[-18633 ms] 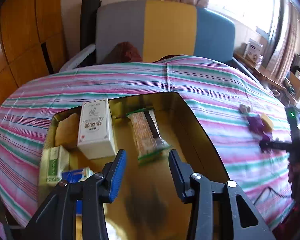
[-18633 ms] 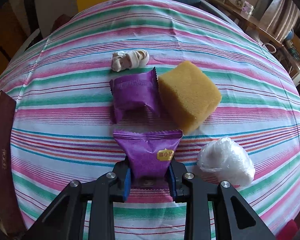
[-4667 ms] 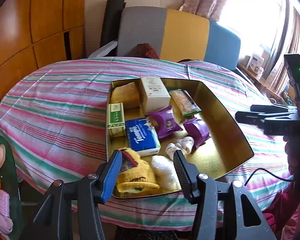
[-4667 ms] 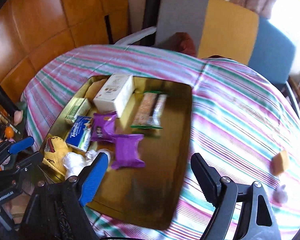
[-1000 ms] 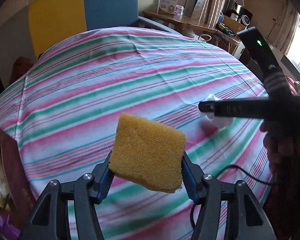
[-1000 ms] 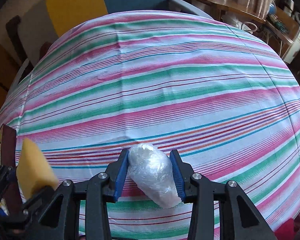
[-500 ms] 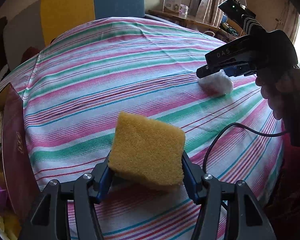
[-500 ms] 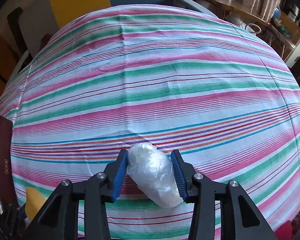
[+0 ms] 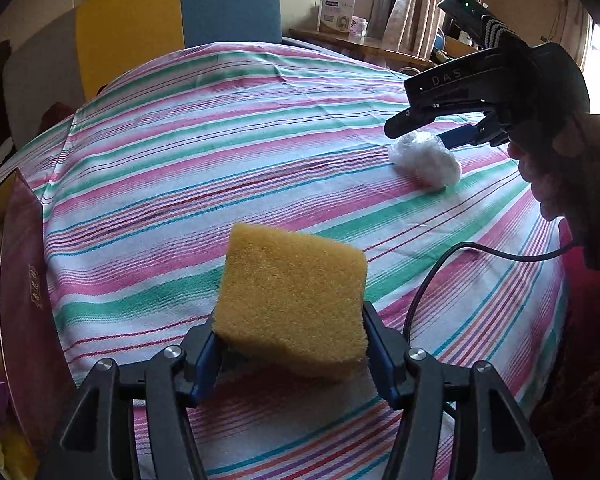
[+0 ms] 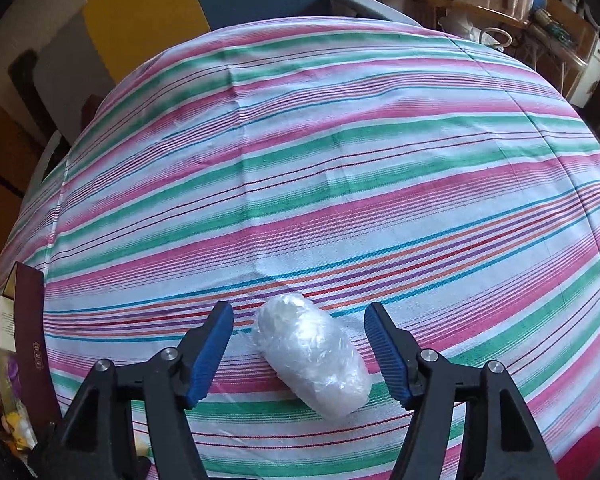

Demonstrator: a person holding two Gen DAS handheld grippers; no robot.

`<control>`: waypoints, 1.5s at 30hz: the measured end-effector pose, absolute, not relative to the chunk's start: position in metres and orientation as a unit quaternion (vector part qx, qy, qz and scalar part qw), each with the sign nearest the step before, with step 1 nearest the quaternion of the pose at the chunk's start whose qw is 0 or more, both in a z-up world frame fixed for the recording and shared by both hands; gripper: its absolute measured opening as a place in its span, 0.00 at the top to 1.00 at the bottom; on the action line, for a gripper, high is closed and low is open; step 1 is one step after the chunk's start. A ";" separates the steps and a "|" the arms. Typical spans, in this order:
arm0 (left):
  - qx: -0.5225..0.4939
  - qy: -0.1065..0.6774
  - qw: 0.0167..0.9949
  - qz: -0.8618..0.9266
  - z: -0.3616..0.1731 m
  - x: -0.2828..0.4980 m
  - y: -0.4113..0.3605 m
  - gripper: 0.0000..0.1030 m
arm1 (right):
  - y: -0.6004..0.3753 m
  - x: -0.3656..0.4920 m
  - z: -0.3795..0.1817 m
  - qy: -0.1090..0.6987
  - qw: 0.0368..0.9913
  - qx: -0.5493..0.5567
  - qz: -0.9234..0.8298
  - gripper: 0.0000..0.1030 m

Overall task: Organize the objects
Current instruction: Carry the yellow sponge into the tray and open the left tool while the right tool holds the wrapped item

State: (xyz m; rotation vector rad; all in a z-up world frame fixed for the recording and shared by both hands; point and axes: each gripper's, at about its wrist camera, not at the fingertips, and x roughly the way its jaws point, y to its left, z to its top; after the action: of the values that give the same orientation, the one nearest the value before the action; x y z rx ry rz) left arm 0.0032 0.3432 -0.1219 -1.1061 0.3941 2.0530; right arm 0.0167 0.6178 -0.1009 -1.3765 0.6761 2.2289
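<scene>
A counter [image 10: 340, 128] draped in a cloth of pink, green and white stripes fills both views. At its left edge stands the dark red wall of a box [image 9: 24, 280], with packets only partly visible inside. The left gripper [image 9: 290, 346] is clamped on a yellow sponge [image 9: 292, 300], both pads pressed into its sides, the block tilted and held just above the cloth. The right gripper [image 10: 300, 354], held in a hand [image 9: 568, 168], has just been opening: its blue pads now stand apart on either side of a white plastic-wrapped bundle [image 10: 312, 356] without touching it. The bundle lies on the cloth, well apart from the sponge, over toward the counter's right side.
</scene>
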 end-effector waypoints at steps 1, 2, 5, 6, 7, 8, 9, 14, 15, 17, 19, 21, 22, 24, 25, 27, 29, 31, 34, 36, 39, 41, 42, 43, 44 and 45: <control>-0.432 0.154 0.379 0.804 -0.122 0.003 0.342 0.39 | 0.617 0.017 -0.100 0.240 0.216 -0.497 0.805 0.33; -0.432 0.153 0.379 0.804 -0.122 0.004 0.341 0.39 | 0.616 0.017 -0.100 0.237 0.218 -0.499 0.805 0.33; -0.434 0.154 0.378 0.803 -0.122 0.003 0.342 0.39 | 0.616 0.014 -0.107 0.226 0.221 -0.519 0.794 0.38; -0.435 0.153 0.379 0.803 -0.122 0.001 0.343 0.39 | 0.615 0.013 -0.110 0.222 0.223 -0.529 0.788 0.41; -0.436 0.151 0.379 0.802 -0.123 0.001 0.343 0.39 | 0.615 0.012 -0.115 0.218 0.224 -0.539 0.782 0.48; -0.436 0.150 0.380 0.802 -0.123 0.000 0.342 0.39 | 0.614 0.011 -0.118 0.214 0.226 -0.549 0.776 0.57; -0.436 0.149 0.381 0.801 -0.123 0.000 0.342 0.38 | 0.613 0.011 -0.119 0.200 0.232 -0.553 0.775 0.61; -0.434 0.154 0.376 0.804 -0.122 0.000 0.345 0.38 | 0.610 0.008 -0.119 0.183 0.232 -0.555 0.778 0.64; -0.433 0.156 0.374 0.805 -0.122 0.001 0.345 0.38 | 0.610 0.008 -0.119 0.184 0.232 -0.554 0.778 0.64; -0.432 0.157 0.372 0.806 -0.121 0.002 0.344 0.39 | 0.611 0.008 -0.119 0.183 0.232 -0.553 0.779 0.64; -0.433 0.155 0.369 0.807 -0.120 0.002 0.341 0.40 | 0.611 0.007 -0.120 0.178 0.233 -0.552 0.781 0.64; -0.434 0.152 0.368 0.808 -0.116 0.004 0.338 0.40 | 0.611 0.006 -0.120 0.172 0.233 -0.552 0.782 0.64; -0.433 0.150 0.369 0.809 -0.114 0.005 0.337 0.40 | 0.611 0.006 -0.120 0.170 0.233 -0.552 0.783 0.64; -0.429 0.145 0.370 0.811 -0.106 0.008 0.332 0.40 | 0.613 0.006 -0.120 0.169 0.233 -0.551 0.784 0.64; -0.428 0.144 0.369 0.812 -0.103 0.008 0.331 0.40 | 0.613 0.006 -0.120 0.167 0.233 -0.550 0.784 0.64; -0.423 0.137 0.370 0.816 -0.092 0.010 0.326 0.40 | 0.613 0.005 -0.121 0.163 0.233 -0.550 0.785 0.64; -0.411 0.133 0.372 0.821 -0.078 0.014 0.318 0.40 | 0.614 0.004 -0.121 0.158 0.233 -0.550 0.786 0.64; -0.397 0.133 0.372 0.828 -0.064 0.017 0.311 0.40 | 0.614 0.003 -0.121 0.155 0.234 -0.551 0.786 0.64; -0.384 0.130 0.372 0.835 -0.048 0.019 0.300 0.40 | 0.607 0.005 -0.120 0.151 0.235 -0.551 0.787 0.64; -0.378 0.125 0.369 0.840 -0.039 0.020 0.289 0.40 | 0.604 0.004 -0.119 0.147 0.236 -0.551 0.787 0.64; -0.375 0.120 0.363 0.844 -0.028 0.016 0.270 0.40 | 0.602 0.000 -0.121 0.142 0.237 -0.551 0.787 0.64; -0.371 0.111 0.358 0.850 -0.019 0.012 0.248 0.40 | 0.600 -0.003 -0.123 0.139 0.238 -0.552 0.787 0.64; -0.371 0.102 0.351 0.854 -0.014 0.008 0.234 0.40 | 0.599 -0.002 -0.123 0.138 0.238 -0.552 0.787 0.64; -0.372 0.091 0.343 0.858 -0.009 0.003 0.220 0.40 | 0.599 0.000 -0.123 0.138 0.238 -0.552 0.787 0.64; -0.375 0.078 0.334 0.862 -0.005 -0.003 0.202 0.40 | 0.593 0.003 -0.120 0.137 0.239 -0.552 0.787 0.64; -0.377 0.064 0.321 0.866 -0.002 -0.010 0.183 0.40 | 0.591 0.005 -0.119 0.135 0.239 -0.552 0.787 0.64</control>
State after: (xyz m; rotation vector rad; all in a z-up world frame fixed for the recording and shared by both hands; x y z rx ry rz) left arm -0.0097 0.1825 -0.0020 -0.9902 0.1688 2.2760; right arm 0.0047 0.5908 -0.1194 -1.5120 0.3706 2.1545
